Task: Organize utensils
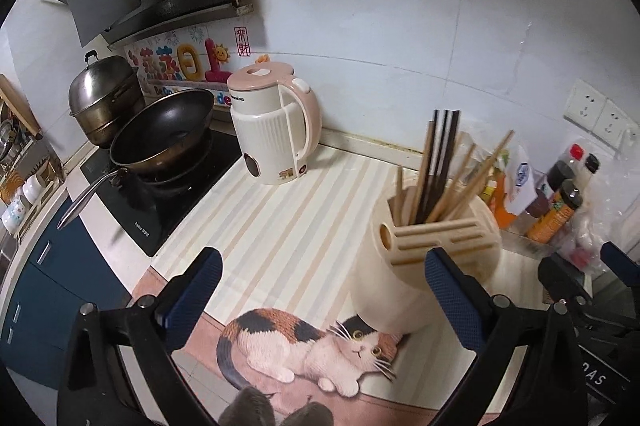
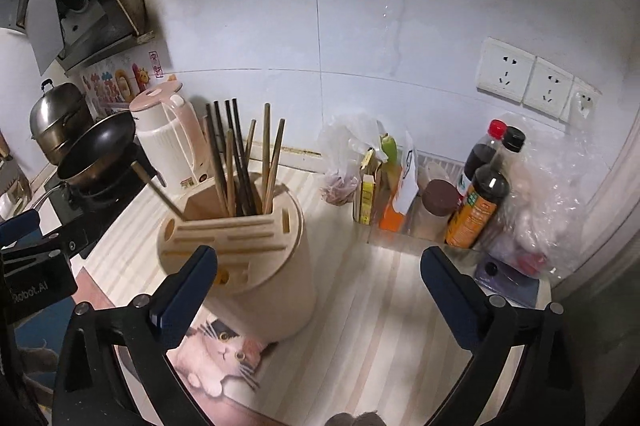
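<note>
A cream utensil holder stands on the striped counter mat, with several wooden and dark chopsticks upright in its back compartment. My left gripper is open and empty, above the mat just left of the holder. My right gripper is open and empty, above the mat with its left finger in front of the holder. The right gripper also shows at the right edge of the left wrist view, and the left gripper's body at the left edge of the right wrist view.
A pink-and-cream kettle stands behind the holder. A black wok and steel pot sit on the stove at left. Sauce bottles, boxes and plastic bags crowd the back right corner. The mat shows a cat picture.
</note>
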Action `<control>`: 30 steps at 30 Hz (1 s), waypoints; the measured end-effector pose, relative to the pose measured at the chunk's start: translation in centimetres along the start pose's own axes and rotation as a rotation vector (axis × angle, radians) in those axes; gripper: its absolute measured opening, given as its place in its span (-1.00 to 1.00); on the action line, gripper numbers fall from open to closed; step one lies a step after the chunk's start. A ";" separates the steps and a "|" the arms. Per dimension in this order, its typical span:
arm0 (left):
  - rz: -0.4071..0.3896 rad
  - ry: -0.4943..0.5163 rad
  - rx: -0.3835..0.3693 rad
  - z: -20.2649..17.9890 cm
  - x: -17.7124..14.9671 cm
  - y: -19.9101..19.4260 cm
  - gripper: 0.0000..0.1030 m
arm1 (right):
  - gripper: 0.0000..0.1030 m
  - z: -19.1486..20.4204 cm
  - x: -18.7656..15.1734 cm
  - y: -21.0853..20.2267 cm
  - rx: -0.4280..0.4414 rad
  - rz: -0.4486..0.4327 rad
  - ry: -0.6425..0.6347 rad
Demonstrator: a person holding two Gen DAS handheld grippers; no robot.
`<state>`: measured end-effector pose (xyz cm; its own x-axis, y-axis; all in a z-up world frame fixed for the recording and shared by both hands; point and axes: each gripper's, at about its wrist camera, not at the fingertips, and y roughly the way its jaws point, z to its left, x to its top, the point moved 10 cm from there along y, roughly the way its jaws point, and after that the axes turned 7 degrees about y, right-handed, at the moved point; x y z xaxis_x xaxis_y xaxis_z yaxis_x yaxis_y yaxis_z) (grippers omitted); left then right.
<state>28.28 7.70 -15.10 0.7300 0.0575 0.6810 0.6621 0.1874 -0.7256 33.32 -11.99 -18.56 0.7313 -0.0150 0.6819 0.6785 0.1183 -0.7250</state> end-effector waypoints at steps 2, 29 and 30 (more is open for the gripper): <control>-0.015 0.005 -0.011 0.1 -0.3 -1.5 1.00 | 0.99 0.0 -0.3 -1.2 -0.001 -0.006 0.005; -0.199 0.149 -0.177 6.2 -7.5 -23.9 1.00 | 1.00 5.2 -9.8 -35.0 -0.222 -0.291 0.158; -0.204 0.149 -0.174 6.3 -7.6 -24.2 1.00 | 1.00 5.3 -9.9 -35.4 -0.222 -0.293 0.158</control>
<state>5.69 8.86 -2.11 0.5876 -0.1110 0.8015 0.8070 0.0087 -0.5905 1.64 -10.76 0.89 0.4947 -0.1710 0.8521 0.8458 -0.1306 -0.5173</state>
